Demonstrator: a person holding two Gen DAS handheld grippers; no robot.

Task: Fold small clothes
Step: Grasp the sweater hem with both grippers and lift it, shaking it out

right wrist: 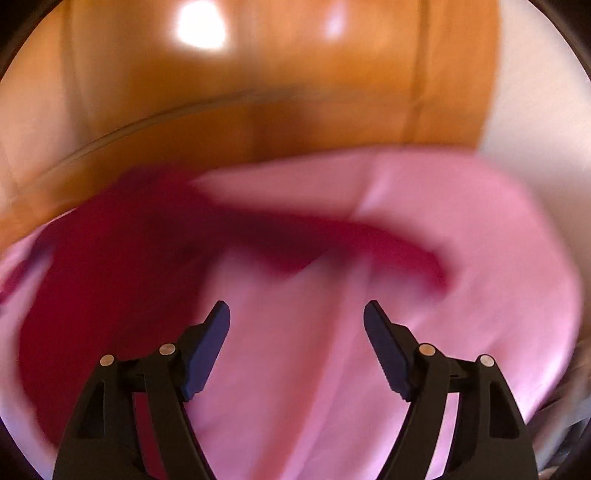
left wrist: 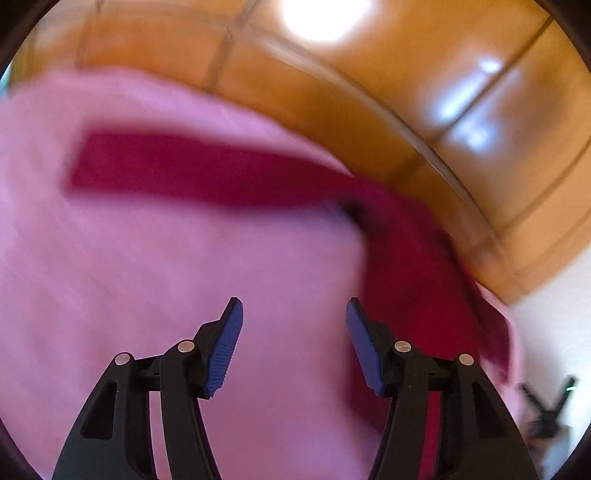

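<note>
Covering wooden table, pink cloth; blurred

Looks like a home interior. Glossy orange-brown wooden panelling with seams, catching lamp glare. Pale wall alongside.

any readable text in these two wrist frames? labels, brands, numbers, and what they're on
None readable in either view.
Pink garment with dark red trim: no print or tag visible; heavily motion-blurred.
Left gripper and right gripper: no markings on fingers or pads.
Wooden surface: bare, only glare.
</note>
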